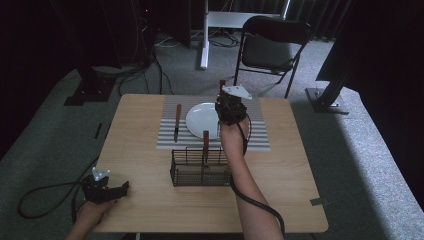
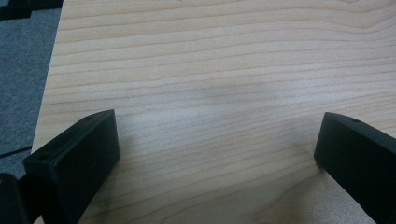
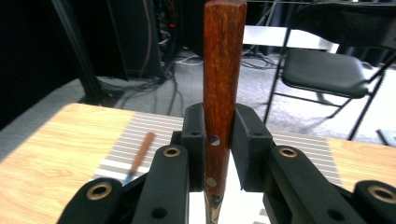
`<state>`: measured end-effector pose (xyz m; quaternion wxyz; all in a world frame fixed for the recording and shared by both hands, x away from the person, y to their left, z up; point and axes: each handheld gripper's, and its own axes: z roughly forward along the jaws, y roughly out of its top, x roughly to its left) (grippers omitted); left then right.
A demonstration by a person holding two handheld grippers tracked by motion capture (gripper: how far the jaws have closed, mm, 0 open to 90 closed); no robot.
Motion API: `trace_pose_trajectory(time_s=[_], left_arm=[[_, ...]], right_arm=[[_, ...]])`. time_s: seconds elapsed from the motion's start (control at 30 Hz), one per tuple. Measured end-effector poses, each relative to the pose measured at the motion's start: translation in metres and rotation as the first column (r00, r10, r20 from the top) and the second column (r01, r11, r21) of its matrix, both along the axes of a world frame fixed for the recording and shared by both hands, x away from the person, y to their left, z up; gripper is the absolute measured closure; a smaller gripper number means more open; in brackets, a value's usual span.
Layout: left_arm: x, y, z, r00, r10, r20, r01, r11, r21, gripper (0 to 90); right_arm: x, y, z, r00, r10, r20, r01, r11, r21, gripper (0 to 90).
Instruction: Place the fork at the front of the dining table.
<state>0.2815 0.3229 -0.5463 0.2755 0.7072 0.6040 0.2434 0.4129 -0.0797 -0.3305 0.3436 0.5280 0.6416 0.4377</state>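
The right gripper (image 3: pixel 218 140) clamps its black jaws on a piece of cutlery with a reddish-brown wooden handle (image 3: pixel 223 70), held upright, its metal end pointing down over the round white plate (image 1: pixel 202 120). The plate sits on a grey striped placemat (image 1: pixel 257 135), where a second wooden-handled knife (image 1: pixel 177 121) lies to its left. Nearer the person, a black wire caddy (image 1: pixel 200 167) holds another handle. The left gripper (image 2: pixel 217 154) rests wide open and empty on the light wooden table (image 2: pixel 233 70). No lettering appears legible.
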Motion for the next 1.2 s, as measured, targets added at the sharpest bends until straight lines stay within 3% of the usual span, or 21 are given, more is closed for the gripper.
trace_pose_trajectory(time_s=[0.3, 0.6, 0.77, 0.93, 1.2], left_arm=[[0.000, 0.000, 0.000, 1.0000, 0.001, 0.000, -0.001, 1.0000, -0.001, 0.0], [0.000, -0.001, 0.000, 0.9998, 0.021, 0.001, -0.021, 0.9998, -0.001, 0.0], [0.000, -0.002, 0.000, 0.9994, 0.036, -0.001, -0.036, 0.9994, 0.000, 0.0], [0.001, -0.004, 0.000, 0.9975, 0.071, 0.000, -0.071, 0.9975, -0.001, 0.0], [0.002, -0.006, 0.000, 0.9955, 0.095, 0.001, -0.095, 0.9955, -0.001, 0.0]], right_arm=[[0.007, -0.034, -0.004, 0.9985, -0.054, -0.011, 0.054, 0.998, -0.020, 76.1], [0.021, -0.063, -0.025, 0.9946, -0.076, -0.070, 0.075, 0.997, -0.027, 76.1], [0.035, -0.069, -0.039, 0.9920, -0.073, -0.103, 0.069, 0.997, -0.043, 76.1], [0.050, -0.074, -0.054, 0.9887, -0.051, -0.141, 0.050, 0.999, -0.015, 76.1], [0.067, -0.075, -0.072, 0.9817, -0.037, -0.187, 0.035, 0.999, -0.016, 76.1]])
